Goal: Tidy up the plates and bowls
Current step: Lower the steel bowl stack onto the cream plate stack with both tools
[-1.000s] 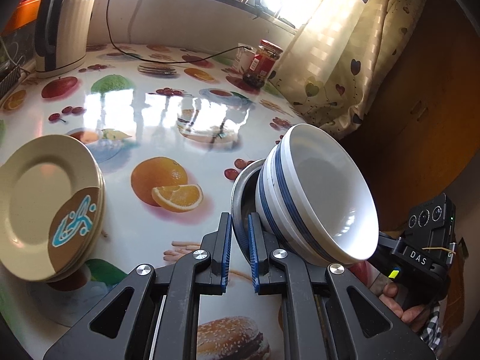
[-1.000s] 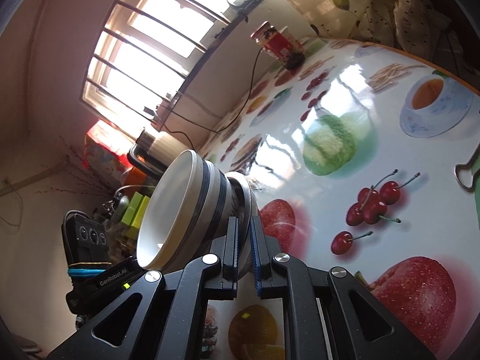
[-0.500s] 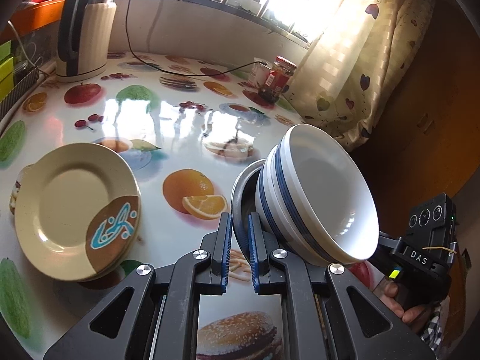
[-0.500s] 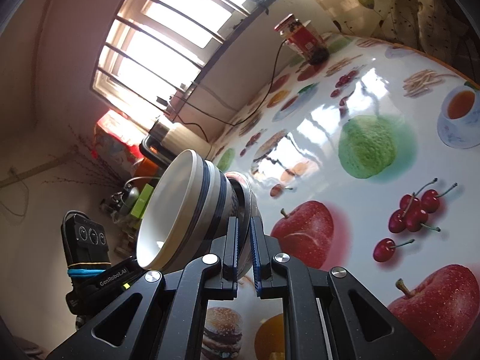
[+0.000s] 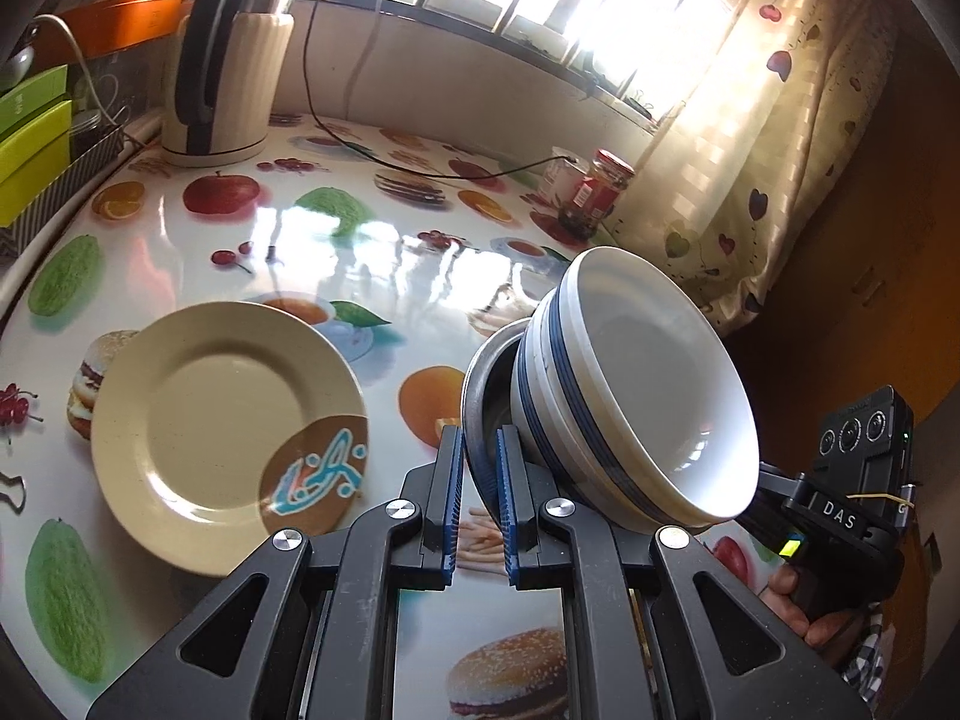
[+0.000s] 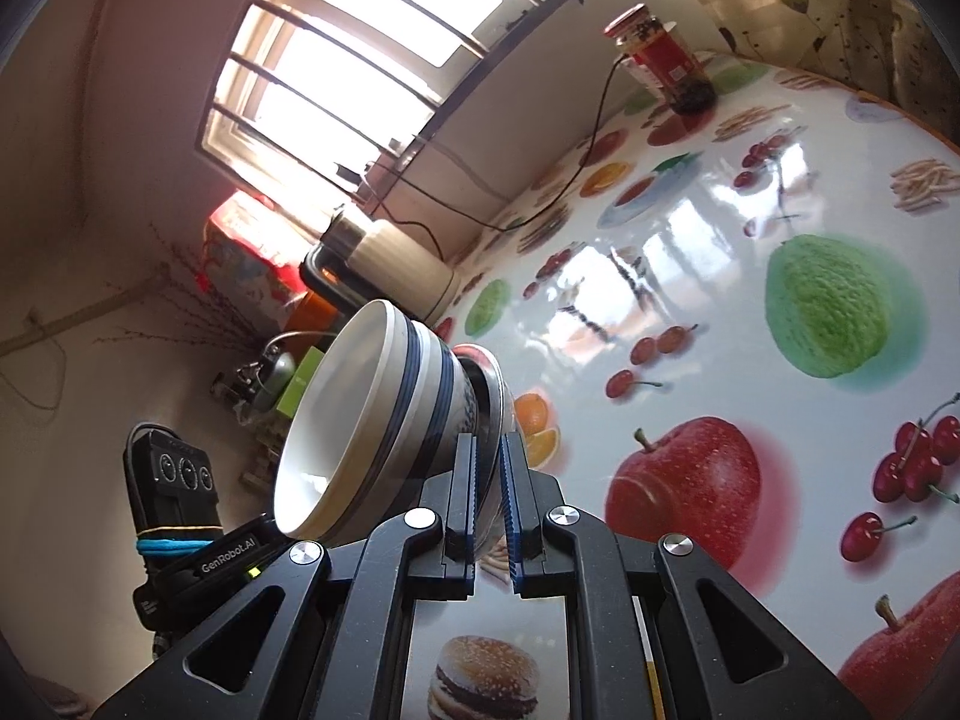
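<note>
Two white bowls with blue stripes (image 5: pixel 648 396) are nested in a steel bowl (image 5: pixel 483 384), and the stack is held above the fruit-print table (image 5: pixel 180 258). My left gripper (image 5: pixel 480 480) is shut on the steel rim. From the opposite side my right gripper (image 6: pixel 489 480) is shut on the same steel bowl (image 6: pixel 501 381), under the striped bowls (image 6: pixel 384 414). In both views the stack looks tipped on its side. A stack of beige plates (image 5: pixel 222 444) with a brown-and-blue patch lies on the table, left of the left gripper.
A kettle (image 5: pixel 222 60) stands at the table's far left, with its cable (image 5: pixel 384 162) running across to a red-lidded jar (image 5: pixel 594 192) by the curtain (image 5: pixel 750 150). Green boxes (image 5: pixel 30 138) sit beyond the left edge. A hand (image 5: pixel 804 600) holds the right gripper's handle.
Both grippers have moved together with the bowl stack, slightly upward. In the left wrist view the beige plates have slid from the left edge toward the middle, and the kettle looms nearer.
</note>
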`<state>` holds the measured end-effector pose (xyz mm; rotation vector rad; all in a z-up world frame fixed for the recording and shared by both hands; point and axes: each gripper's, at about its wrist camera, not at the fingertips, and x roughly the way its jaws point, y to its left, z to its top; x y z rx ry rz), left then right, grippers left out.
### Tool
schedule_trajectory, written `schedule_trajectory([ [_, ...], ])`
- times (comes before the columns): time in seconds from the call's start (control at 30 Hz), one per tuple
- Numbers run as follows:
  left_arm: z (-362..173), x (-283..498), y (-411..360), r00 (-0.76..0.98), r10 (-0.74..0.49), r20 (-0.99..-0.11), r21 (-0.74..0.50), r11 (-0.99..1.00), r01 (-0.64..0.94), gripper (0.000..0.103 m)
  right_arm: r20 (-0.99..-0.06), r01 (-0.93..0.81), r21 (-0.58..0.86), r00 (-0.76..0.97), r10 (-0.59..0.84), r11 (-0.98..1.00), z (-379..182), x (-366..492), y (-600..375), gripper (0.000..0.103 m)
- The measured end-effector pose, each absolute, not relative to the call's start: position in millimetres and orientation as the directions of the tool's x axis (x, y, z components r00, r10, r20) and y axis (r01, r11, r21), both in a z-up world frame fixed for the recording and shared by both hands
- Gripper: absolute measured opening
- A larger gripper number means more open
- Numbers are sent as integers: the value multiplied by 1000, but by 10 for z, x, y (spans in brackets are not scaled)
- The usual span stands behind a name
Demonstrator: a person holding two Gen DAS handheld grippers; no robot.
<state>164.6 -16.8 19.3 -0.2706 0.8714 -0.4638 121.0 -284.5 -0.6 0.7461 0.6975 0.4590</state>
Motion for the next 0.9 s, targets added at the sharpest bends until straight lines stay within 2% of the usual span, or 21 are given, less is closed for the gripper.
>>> schedule_trajectory([
  [0.9,232,1761,561,623,-396,-675,-395,907,148,10,-416,-223,747,577,703,626,13,1788,-2141,10],
])
